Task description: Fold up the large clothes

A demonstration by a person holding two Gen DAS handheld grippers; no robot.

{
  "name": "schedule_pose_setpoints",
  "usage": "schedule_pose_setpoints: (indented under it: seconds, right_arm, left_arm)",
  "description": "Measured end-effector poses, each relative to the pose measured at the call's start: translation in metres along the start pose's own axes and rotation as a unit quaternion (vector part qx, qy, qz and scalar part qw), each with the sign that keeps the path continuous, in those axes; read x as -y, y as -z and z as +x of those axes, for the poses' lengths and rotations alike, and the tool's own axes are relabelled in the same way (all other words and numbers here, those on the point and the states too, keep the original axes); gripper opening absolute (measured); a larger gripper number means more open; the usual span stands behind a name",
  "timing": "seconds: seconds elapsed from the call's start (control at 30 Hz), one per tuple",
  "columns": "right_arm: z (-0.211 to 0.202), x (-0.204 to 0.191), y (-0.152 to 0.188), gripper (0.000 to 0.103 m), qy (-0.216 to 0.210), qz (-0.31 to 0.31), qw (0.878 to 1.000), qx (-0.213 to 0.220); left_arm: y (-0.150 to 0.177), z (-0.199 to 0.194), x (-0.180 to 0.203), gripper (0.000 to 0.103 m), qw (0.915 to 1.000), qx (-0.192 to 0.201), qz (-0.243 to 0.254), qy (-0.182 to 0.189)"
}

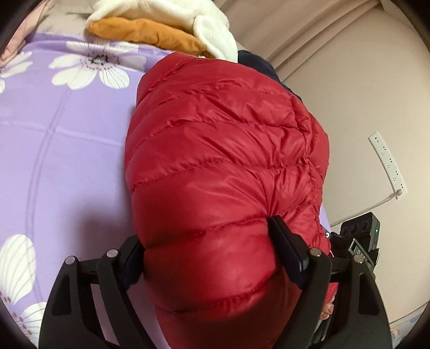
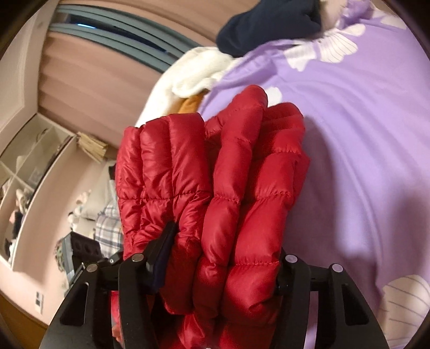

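A red quilted down jacket (image 1: 220, 150) is bunched into a thick folded bundle over a purple flowered bedsheet (image 1: 67, 150). My left gripper (image 1: 207, 249) is shut on one end of the bundle, the puffy fabric bulging between its two black fingers (image 1: 287, 249). In the right wrist view the same red jacket (image 2: 215, 188) shows several stacked layers. My right gripper (image 2: 223, 268) is shut on these layers, with its fingers (image 2: 161, 257) pressed into the fabric on either side. The jacket's far parts are hidden behind the bulge.
White fleece (image 1: 166, 18) and an orange garment (image 1: 145, 35) lie piled at the bed's far end, with a dark navy garment (image 2: 268, 24) beside them. A power strip (image 1: 387, 163) lies on the floor by the bed. Shelves (image 2: 29, 171) stand across the room.
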State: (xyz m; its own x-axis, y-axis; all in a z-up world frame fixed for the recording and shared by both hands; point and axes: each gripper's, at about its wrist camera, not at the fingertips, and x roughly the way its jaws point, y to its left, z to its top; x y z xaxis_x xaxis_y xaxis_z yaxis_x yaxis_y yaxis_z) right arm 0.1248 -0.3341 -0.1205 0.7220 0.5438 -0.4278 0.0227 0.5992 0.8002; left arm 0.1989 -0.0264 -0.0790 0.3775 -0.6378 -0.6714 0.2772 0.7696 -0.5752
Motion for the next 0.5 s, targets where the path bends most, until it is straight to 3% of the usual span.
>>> schedule_pose_setpoints:
  seconds: [0.5]
  right_arm:
    - [0.035, -0.03, -0.008, 0.057, -0.031, -0.047, 0.998, -0.01]
  left_arm:
    - [0.002, -0.023, -0.008, 0.084, 0.999, 0.042, -0.002, -0.015]
